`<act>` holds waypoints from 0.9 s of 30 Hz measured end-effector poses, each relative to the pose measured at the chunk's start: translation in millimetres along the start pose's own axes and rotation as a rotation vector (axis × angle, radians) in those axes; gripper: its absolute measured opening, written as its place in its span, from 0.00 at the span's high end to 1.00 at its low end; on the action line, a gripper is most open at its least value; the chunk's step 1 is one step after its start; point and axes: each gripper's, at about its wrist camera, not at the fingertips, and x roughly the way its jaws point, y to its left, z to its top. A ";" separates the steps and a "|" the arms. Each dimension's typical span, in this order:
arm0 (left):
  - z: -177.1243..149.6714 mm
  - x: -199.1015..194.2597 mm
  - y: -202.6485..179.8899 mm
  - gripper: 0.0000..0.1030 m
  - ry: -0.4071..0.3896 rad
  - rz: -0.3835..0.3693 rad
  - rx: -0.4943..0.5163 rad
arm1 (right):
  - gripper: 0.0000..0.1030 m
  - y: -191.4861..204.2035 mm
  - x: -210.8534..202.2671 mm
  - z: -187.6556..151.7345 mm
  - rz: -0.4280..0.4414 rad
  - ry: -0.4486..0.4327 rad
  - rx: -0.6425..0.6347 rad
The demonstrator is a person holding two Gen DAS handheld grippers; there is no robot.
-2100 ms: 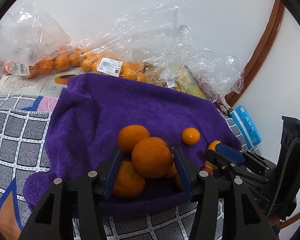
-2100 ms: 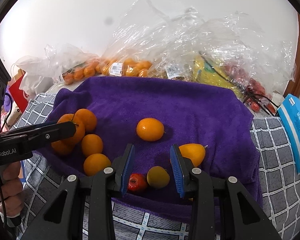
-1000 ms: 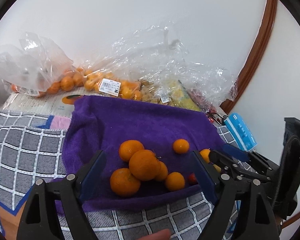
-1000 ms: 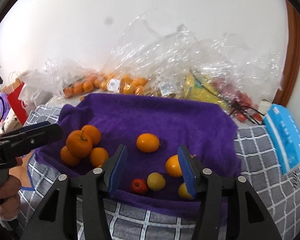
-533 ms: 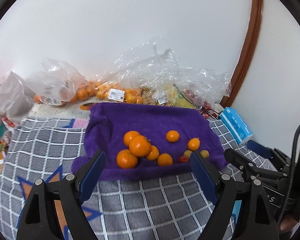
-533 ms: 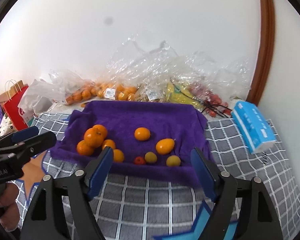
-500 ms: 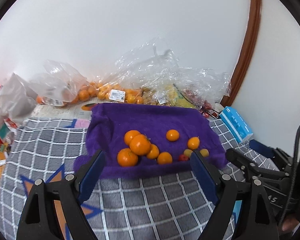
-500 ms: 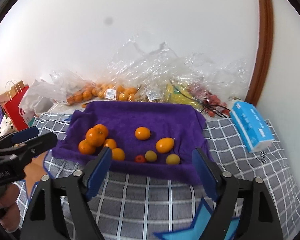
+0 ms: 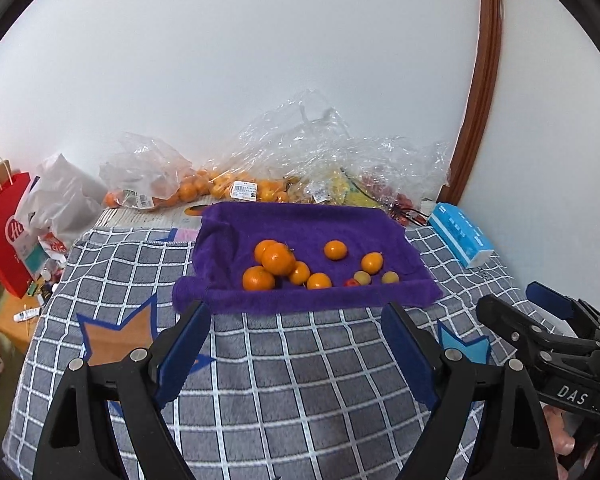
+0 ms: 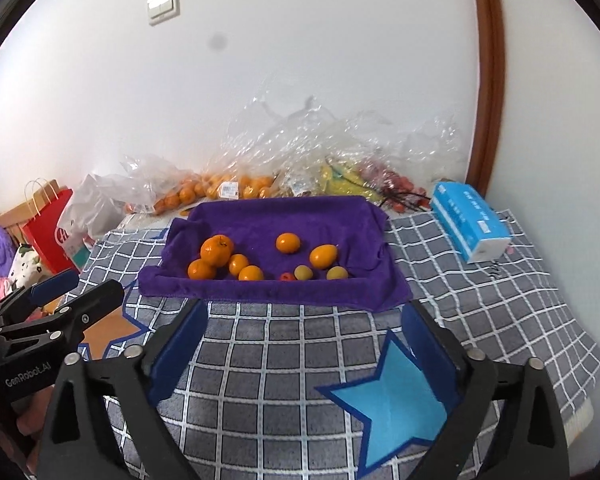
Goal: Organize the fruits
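Note:
A purple towel (image 9: pixel 300 220) (image 10: pixel 276 216) lies on a grey checked blanket. On its left side a pile of tangerines (image 9: pixel 278 260) (image 10: pixel 217 251) sits stacked. To the right lie a lone orange (image 9: pixel 335 250) (image 10: pixel 288 243), an oval orange fruit (image 9: pixel 371 263) (image 10: pixel 323 256), two small yellow-green fruits (image 9: pixel 362 278) (image 10: pixel 303 272) and a small red fruit (image 10: pixel 287 277). My left gripper (image 9: pixel 296 344) is open and empty, well back from the towel. My right gripper (image 10: pixel 304 340) is open and empty, also well back; it shows at the right of the left wrist view (image 9: pixel 540 320).
Plastic bags of tangerines (image 9: pixel 204 188) (image 10: pixel 216 188) and other produce lie against the wall behind the towel. A blue tissue pack (image 9: pixel 460 234) (image 10: pixel 472 216) sits to the right. A red paper bag (image 9: pixel 4 228) (image 10: pixel 48 220) stands at the left, off the blanket edge.
Both grippers have drawn back and up from the towel and opened wide. The left let go of the top tangerine, which stays on the pile.

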 end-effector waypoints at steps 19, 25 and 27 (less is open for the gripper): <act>-10.5 -36.9 -13.3 0.15 -0.045 0.009 0.021 | 0.01 -2.2 -39.2 -9.1 -0.035 -0.046 -0.001; -10.6 -37.5 -14.6 0.15 -0.045 0.008 0.024 | 0.01 -2.4 -42.7 -10.6 -0.035 -0.050 0.001; -10.6 -37.8 -15.4 0.15 -0.046 0.009 0.027 | 0.01 -2.4 -44.2 -10.7 -0.037 -0.053 -0.001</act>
